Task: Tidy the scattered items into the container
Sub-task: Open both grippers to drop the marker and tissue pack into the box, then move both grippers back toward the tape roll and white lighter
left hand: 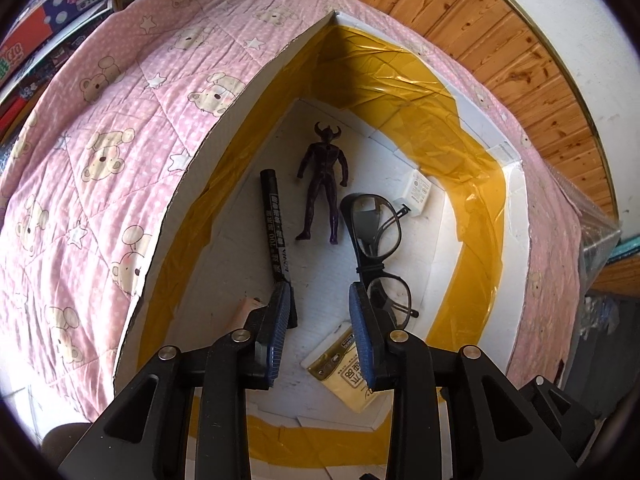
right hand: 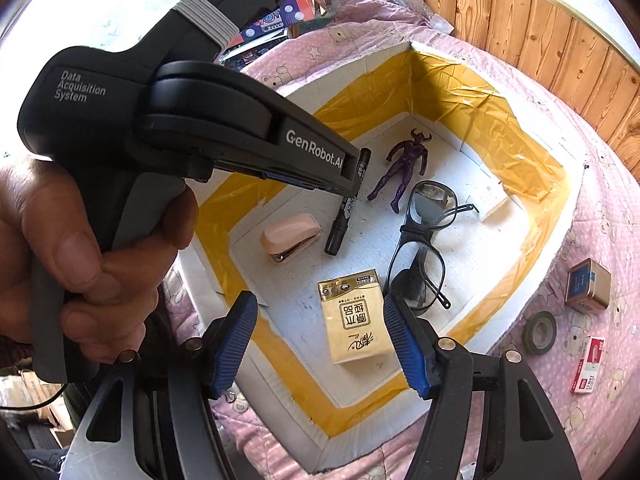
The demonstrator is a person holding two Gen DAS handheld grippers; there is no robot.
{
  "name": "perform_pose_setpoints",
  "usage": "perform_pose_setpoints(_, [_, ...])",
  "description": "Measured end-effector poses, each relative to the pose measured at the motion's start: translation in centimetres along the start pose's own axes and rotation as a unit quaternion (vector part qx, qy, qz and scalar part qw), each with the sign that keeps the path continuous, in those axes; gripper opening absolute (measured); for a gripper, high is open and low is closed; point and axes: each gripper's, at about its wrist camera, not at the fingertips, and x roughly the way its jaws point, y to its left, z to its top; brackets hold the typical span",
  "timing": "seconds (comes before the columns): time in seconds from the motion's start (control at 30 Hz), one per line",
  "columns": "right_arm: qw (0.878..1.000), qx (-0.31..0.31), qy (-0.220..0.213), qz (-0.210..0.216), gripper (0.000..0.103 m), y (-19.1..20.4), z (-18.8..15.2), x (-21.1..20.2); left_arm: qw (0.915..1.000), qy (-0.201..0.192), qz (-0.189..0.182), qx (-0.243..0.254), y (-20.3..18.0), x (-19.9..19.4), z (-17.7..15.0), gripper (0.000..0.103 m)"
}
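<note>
A white box [left hand: 256, 68] [right hand: 576, 172] lined with yellow tape sits on a pink bear quilt. Inside lie a black marker [left hand: 274, 224] [right hand: 340, 224], a purple horned figure [left hand: 324, 180] [right hand: 404, 164], black glasses [left hand: 372, 240] [right hand: 424, 244], a gold packet [left hand: 340, 360] [right hand: 356, 320], a white charger [left hand: 416, 194] and a pink stapler [right hand: 290, 238]. My left gripper [left hand: 320, 312] is open and empty, low inside the box above the floor. My right gripper [right hand: 320, 320] is open and empty above the packet. Outside on the quilt lie a tape roll [right hand: 540, 332], a tin [right hand: 588, 286] and a staple box [right hand: 588, 364].
The left gripper's body [right hand: 240, 128] and the hand holding it fill the left of the right wrist view. A wooden wall [left hand: 500, 40] runs behind the bed. Colourful boxes [left hand: 48, 12] are stacked at the far left.
</note>
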Motion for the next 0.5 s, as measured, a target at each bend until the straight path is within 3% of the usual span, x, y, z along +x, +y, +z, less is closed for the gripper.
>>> perform_pose_setpoints(0.37, [0.999,-0.014,-0.038,-0.004,0.067,1.4,-1.4,-2.8,0.9974,-0.044,0.011,0.057,-2.2,-4.0,-2.6,0.033])
perform_pose_setpoints(0.5, [0.998,-0.021,-0.052,-0.007,0.068,2.0,-2.1,-3.8,0.9960,-0.052,-0.003,0.073,-2.8,-5.2,-3.5,0.033])
